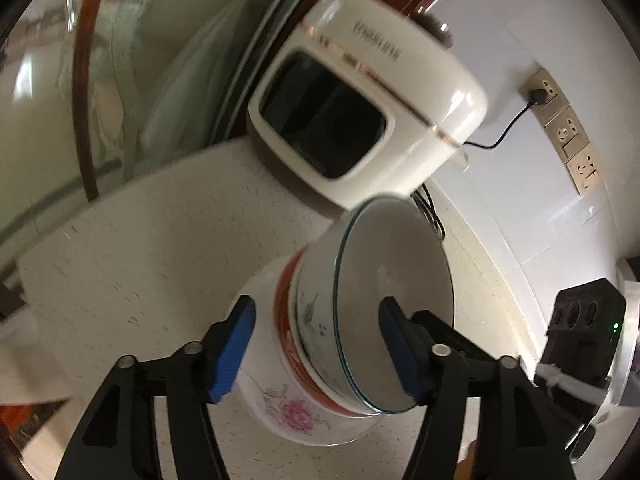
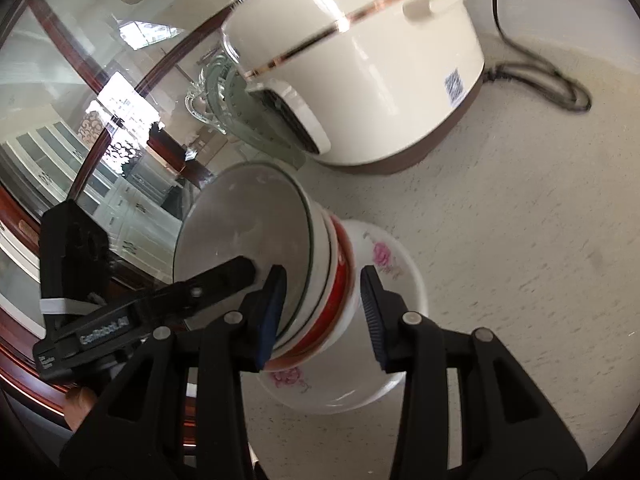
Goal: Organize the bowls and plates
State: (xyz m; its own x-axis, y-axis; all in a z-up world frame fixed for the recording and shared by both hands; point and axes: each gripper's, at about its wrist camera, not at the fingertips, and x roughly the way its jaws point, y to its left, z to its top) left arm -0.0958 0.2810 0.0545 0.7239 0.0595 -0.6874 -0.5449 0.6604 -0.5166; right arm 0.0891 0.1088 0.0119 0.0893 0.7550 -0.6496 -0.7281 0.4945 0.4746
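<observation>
Bowls, stacked: three counted. Top bowl [image 1: 394, 308], white with thin green rim line and faint green leaf sprig on outer wall; middle bowl [image 1: 282, 312], white with broad red band; bottom bowl [image 1: 276, 404], largest, white with pink flower print. All nested, resting on speckled pale countertop [image 1: 140, 240], just in front of rice cooker [image 1: 372, 96]. Stack shown tilted in both wrist views; camera tilt or true lean not distinguishable.

Grippers: two, black frames with blue pads.

Left gripper [image 1: 316, 344]: jaws spread wide, nothing clamped. One blue pad [image 1: 234, 352] outside the bottom bowl's wall, other pad inside the top bowl's cavity; contact with porcelain not determinable. Same gripper [image 2: 224, 276] visible from the right wrist camera, one finger reaching into the top bowl.

Right gripper [image 2: 324, 312]: jaws parted, straddling the stack from the opposite side. Left pad [image 2: 274, 312] near the rim of the top bowl, right pad beside the flowered bowl; no firm clench evident.

Other items: one cream rice cooker with gold trim line and dark front panel; one black power cord [image 1: 508, 128] running to wall sockets [image 1: 560, 120], three socket plates counted; glass-fronted cabinet with red-brown wooden frame [image 2: 100, 92] behind counter.
</observation>
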